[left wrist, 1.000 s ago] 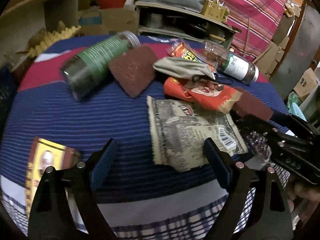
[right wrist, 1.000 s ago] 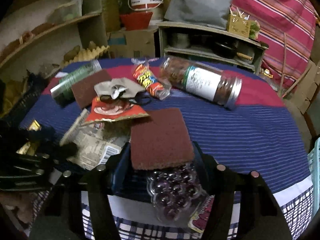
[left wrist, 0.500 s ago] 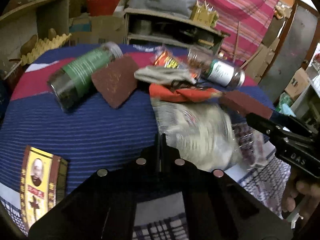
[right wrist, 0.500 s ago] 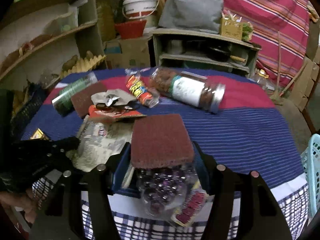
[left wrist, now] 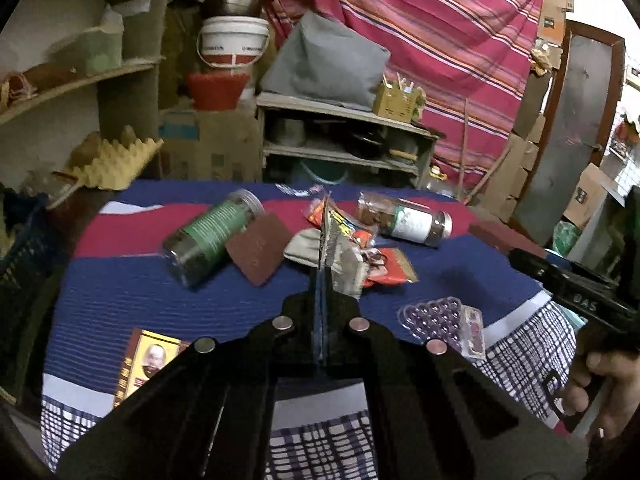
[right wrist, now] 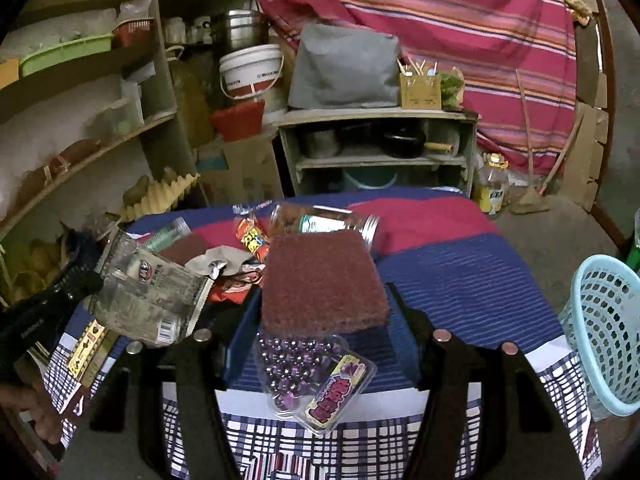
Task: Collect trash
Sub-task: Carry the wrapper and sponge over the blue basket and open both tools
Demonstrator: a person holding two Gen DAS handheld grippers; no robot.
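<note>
left tool (left wrist: 322,280) pinches grey wrapper (right wrist: 148,300); right tool (right wrist: 320,312) grips maroon pad (right wrist: 322,282).

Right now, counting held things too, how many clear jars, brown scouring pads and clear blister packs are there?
Clear cylindrical jars: 2 (green-labelled, white-labelled)
Brown square scouring pads: 2 (one lying, one held)
Clear plastic blister packs of purple beads: 1
Total: 5

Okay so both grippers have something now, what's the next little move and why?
Probably carry both toward the light blue basket at the right. The left gripper is shut on the grey wrapper, lifted off the table, and the right gripper holds the maroon scouring pad.
</note>
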